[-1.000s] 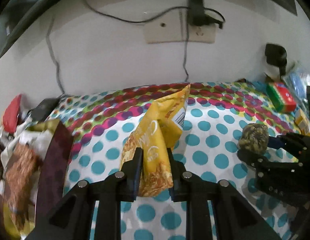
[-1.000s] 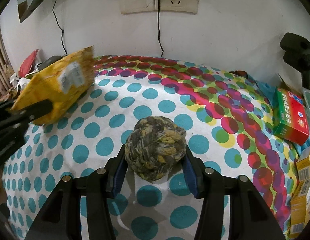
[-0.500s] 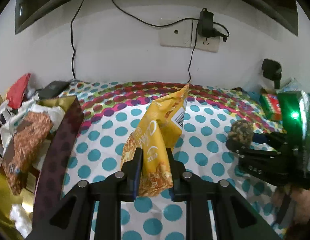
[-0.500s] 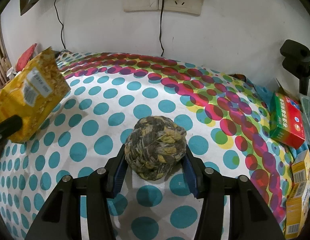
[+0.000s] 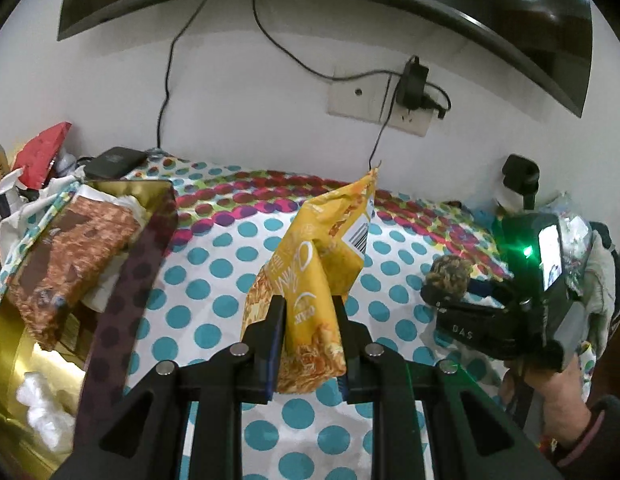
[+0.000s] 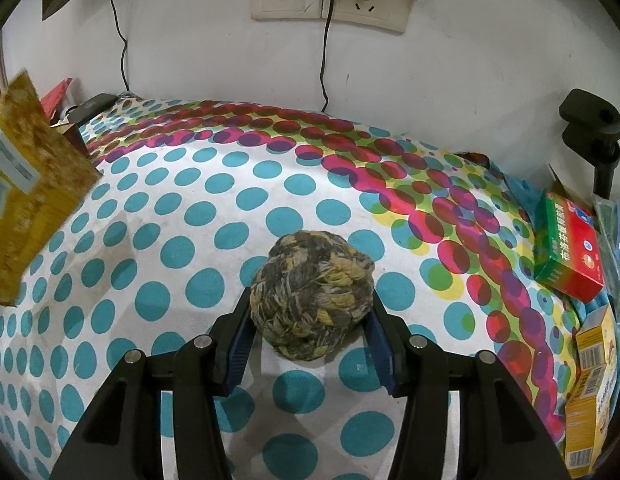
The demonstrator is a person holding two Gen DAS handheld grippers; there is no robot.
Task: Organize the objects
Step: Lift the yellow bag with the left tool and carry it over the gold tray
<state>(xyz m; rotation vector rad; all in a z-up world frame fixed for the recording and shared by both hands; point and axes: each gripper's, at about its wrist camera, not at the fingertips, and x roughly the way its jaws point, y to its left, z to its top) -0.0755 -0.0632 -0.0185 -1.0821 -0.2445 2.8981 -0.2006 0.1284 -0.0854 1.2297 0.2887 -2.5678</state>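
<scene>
L gripper pinches crinkly yellow snack bag; R gripper clamps round braided-rope ball.

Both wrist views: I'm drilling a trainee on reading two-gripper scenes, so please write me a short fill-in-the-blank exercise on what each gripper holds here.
1. The left gripper is shut on a ____ snack bag.
2. The right gripper is shut on a woven ____.
3. The tablecloth is printed with coloured ____.
4. The red and green box lies by the table's ____ edge in the right wrist view.

Missing words: yellow; ball; dots; right
</scene>
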